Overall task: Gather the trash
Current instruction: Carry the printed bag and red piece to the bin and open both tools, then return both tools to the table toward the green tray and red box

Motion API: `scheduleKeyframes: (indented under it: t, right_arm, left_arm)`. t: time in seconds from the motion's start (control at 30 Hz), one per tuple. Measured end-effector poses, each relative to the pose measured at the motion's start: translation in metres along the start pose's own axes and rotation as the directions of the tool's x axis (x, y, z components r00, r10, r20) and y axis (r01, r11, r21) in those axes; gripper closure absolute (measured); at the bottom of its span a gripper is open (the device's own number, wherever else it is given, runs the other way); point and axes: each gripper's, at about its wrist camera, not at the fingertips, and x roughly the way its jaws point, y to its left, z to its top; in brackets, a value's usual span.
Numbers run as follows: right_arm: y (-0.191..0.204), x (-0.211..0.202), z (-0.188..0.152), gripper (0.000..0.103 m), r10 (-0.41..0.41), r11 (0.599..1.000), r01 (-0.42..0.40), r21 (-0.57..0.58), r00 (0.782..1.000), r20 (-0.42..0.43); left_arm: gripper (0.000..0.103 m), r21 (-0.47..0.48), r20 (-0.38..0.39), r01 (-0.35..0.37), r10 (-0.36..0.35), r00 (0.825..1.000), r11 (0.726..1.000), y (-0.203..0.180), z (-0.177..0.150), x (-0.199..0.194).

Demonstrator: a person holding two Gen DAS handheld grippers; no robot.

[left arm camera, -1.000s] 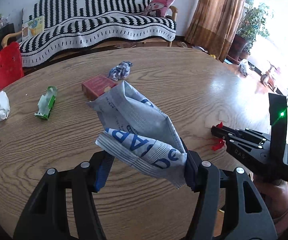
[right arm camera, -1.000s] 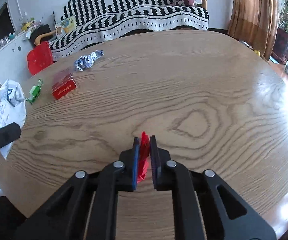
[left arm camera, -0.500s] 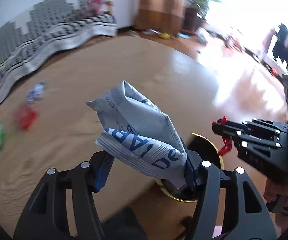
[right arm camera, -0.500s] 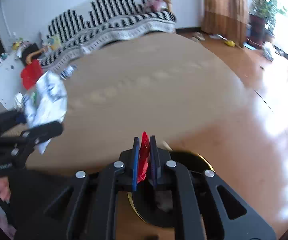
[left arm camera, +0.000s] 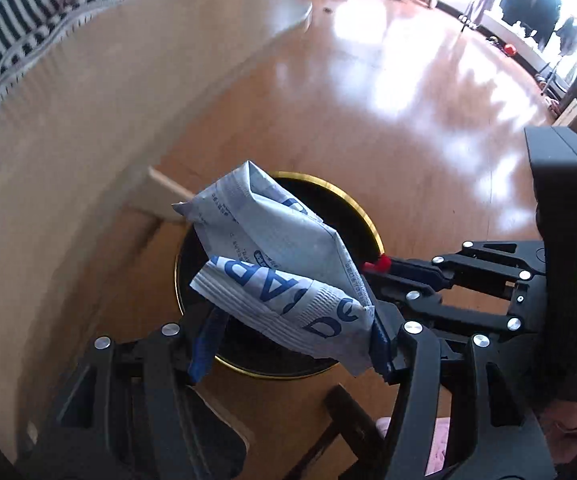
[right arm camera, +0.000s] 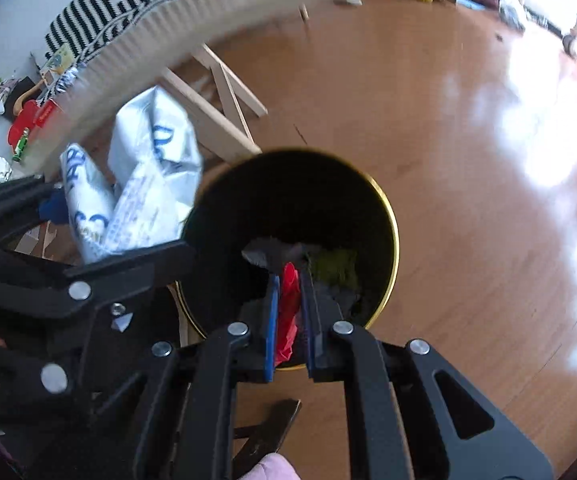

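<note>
Now, floor: glossy wood under the bin.
Bin (right arm camera: 384,216): black, gold-rimmed, holding dark, perhaps green, scraps.
Left gripper (left arm camera: 288,336): clenched on a crumpled white-blue bag (left arm camera: 284,268), over the bin's near edge.
Right gripper (right arm camera: 289,312): pinching a red scrap (right arm camera: 287,312) above the bin's mouth.

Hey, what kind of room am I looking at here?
Most likely a home living room. A sofa with a black-and-white striped throw stands by the wall, a wooden table sits on a glossy wooden floor, and a round black bin with a gold rim stands beside the table.
</note>
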Motion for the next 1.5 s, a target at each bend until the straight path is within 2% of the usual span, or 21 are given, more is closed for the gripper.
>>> scheduleKeyframes:
  t: [0.13, 0.6, 0.63, 0.7, 0.73, 0.77, 0.8, 0.83, 1.0, 1.1, 1.2, 1.27, 1.37, 1.43, 1.5]
  right_arm:
    - [-0.003, 0.015, -0.004, 0.092, 0.018, 1.000, -0.018, 0.012, 0.999, -0.034]
    - [0.000, 0.022, 0.001, 0.092, 0.010, 1.000, -0.009, 0.007, 0.999, -0.046]
    - [0.000, 0.020, 0.001, 0.092, 0.010, 1.000, -0.010, 0.005, 0.999, -0.044]
    - [0.002, 0.018, -0.001, 0.092, 0.002, 1.000, -0.002, -0.005, 0.999, -0.039]
    - [0.004, 0.018, -0.001, 0.084, -0.003, 1.000, 0.003, -0.014, 0.999, -0.039]
    - [0.006, 0.018, -0.001, 0.071, -0.022, 0.999, 0.021, -0.025, 0.999, -0.047]
    - [0.006, 0.017, -0.001, 0.026, -0.034, 0.999, 0.033, -0.032, 0.998, -0.046]
    - [0.006, 0.012, -0.002, 0.006, -0.038, 0.999, 0.038, -0.036, 0.999, -0.023]
    - [0.010, -0.006, -0.001, 0.006, -0.067, 0.995, 0.071, -0.077, 0.996, 0.062]
    - [0.009, -0.016, 0.006, 0.006, -0.086, 0.993, 0.095, -0.070, 0.988, 0.131]
    - [0.018, -0.030, 0.015, 0.006, -0.056, 0.992, 0.081, -0.098, 0.971, 0.234]
    - [0.032, -0.036, 0.029, 0.006, -0.041, 0.990, 0.074, -0.116, 0.964, 0.264]
    - [0.064, -0.042, 0.055, 0.006, 0.011, 0.989, 0.032, -0.145, 0.958, 0.288]
    - [0.089, -0.044, 0.070, 0.006, 0.062, 0.985, -0.010, -0.173, 0.952, 0.300]
    - [0.124, -0.045, 0.085, 0.006, 0.122, 0.974, -0.054, -0.219, 0.943, 0.310]
  left_arm:
    - [0.043, -0.019, -0.033, 0.000, -0.001, 0.999, 1.000, 0.008, -0.002, 0.012]
    - [0.043, -0.037, -0.016, 0.017, -0.018, 1.000, 0.999, 0.011, -0.003, 0.011]
    - [0.042, -0.037, -0.011, 0.027, -0.028, 1.000, 0.999, 0.012, -0.004, 0.010]
    - [0.035, -0.028, 0.003, 0.039, -0.039, 0.999, 0.999, 0.012, -0.003, 0.007]
    - [0.022, -0.021, 0.011, 0.037, -0.037, 0.999, 0.999, 0.014, -0.003, 0.004]
    - [0.012, -0.009, 0.032, 0.026, -0.026, 0.999, 1.000, 0.013, -0.002, 0.000]
    - [0.011, 0.003, 0.055, 0.000, 0.000, 0.999, 1.000, 0.013, -0.002, -0.005]
    - [0.010, 0.010, 0.068, -0.007, 0.006, 0.998, 1.000, 0.012, -0.001, -0.008]
    - [0.009, 0.002, 0.123, -0.019, 0.018, 0.992, 1.000, 0.019, 0.003, -0.032]
    - [0.009, -0.019, 0.189, -0.019, 0.023, 0.982, 1.000, 0.033, 0.008, -0.065]
    - [0.006, -0.046, 0.267, -0.047, 0.057, 0.962, 0.998, 0.056, 0.010, -0.103]
    - [0.006, -0.090, 0.319, -0.052, 0.078, 0.944, 0.995, 0.086, 0.002, -0.132]
    - [0.006, -0.205, 0.352, -0.093, 0.162, 0.922, 0.974, 0.145, -0.011, -0.164]
    - [0.006, -0.316, 0.339, -0.144, 0.253, 0.906, 0.938, 0.193, -0.030, -0.181]
    - [0.006, -0.436, 0.287, -0.200, 0.346, 0.893, 0.878, 0.248, -0.056, -0.193]
